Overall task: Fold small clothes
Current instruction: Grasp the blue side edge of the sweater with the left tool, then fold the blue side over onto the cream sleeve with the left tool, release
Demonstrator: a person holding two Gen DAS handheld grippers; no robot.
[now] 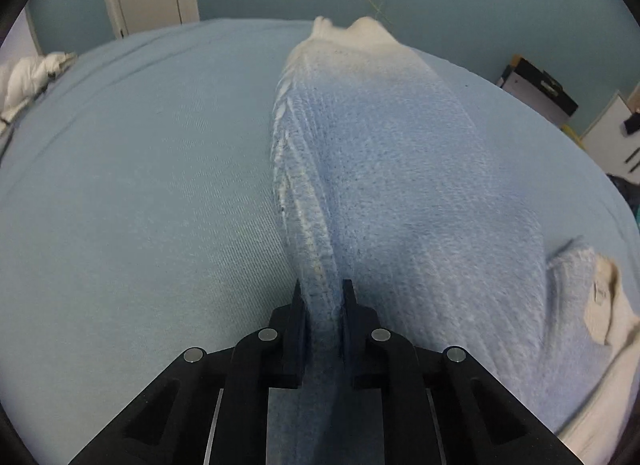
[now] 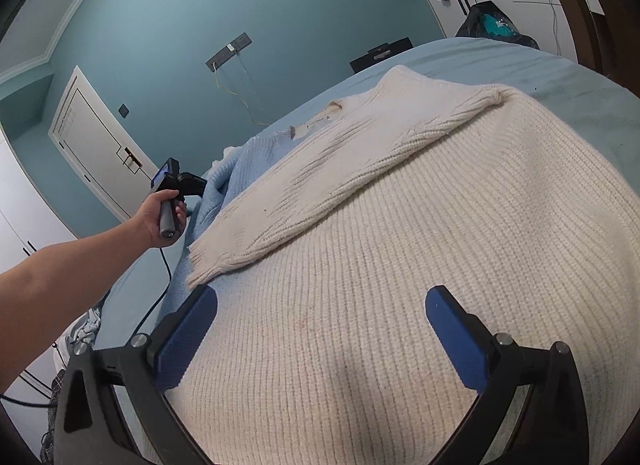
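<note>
Sweater [image 2: 400, 265] lies flat on the bed [image 1: 140, 185], cream and blue, thick and ribbed, one sleeve folded across it. Left claw [image 1: 323, 297] is pinching its blue edge. Right claw [image 2: 320, 305] is spread wide above the cream part, holding nothing. The heavy knit could slip out or bunch up when pulled.

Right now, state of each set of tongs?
Left tongs: shut on the blue part of the sweater.
Right tongs: open, holding nothing, over the sweater's cream part.
</note>
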